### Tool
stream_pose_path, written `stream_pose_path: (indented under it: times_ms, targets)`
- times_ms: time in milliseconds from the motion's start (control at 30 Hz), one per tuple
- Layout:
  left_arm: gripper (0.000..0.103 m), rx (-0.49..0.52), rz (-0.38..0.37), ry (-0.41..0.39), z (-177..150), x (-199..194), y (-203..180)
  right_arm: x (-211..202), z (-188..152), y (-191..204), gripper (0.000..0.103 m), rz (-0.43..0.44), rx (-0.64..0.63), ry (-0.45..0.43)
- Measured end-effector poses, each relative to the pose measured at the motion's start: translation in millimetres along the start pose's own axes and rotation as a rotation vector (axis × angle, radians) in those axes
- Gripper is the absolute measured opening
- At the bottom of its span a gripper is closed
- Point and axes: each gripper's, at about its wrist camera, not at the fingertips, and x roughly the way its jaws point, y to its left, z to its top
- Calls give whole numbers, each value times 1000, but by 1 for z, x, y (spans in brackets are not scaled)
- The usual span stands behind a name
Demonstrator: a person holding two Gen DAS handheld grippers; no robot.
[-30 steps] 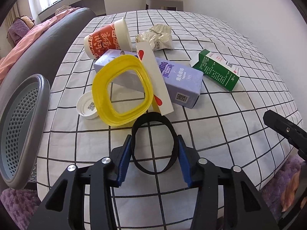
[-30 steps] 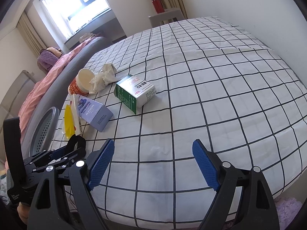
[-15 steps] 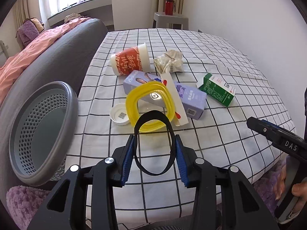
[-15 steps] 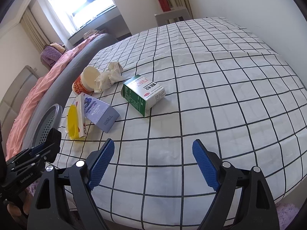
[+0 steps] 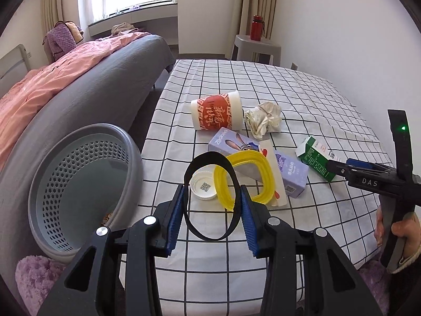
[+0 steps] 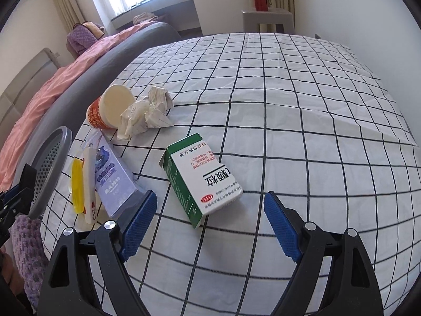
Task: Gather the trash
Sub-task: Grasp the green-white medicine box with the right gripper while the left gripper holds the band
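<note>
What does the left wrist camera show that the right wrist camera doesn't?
Only the left wrist view shows the left tool shut on a black ring, the white lid on the checked cloth, the inside of the grey basket, and the hand holding the right tool.

Only the right wrist view shows the right tool open and empty, just short of the green box, and that box's white printed face.

Both show the red cup, crumpled paper, purple box, yellow ring and red bottle.
</note>
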Motion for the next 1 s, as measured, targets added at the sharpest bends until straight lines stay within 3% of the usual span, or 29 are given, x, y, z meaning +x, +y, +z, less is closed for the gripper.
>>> stream_pose_path:
  times_ms: [133, 333, 500, 600, 1000]
  targets:
    - [40, -15, 11, 11, 2, 7, 6, 17, 8, 4, 81, -14, -45, 26]
    - [40, -29, 17, 22, 4, 15, 12, 32, 14, 9, 73, -38, -89, 46]
    - [40, -39, 21, 29, 3, 19, 16, 31, 14, 11, 51, -45, -100, 36]
    - [40, -43, 23, 32, 3, 20, 17, 28, 12, 9, 46, -41, -79, 26]
    - [40, -57, 20, 12, -4, 7, 26, -18, -23, 3, 39, -70, 72, -64]
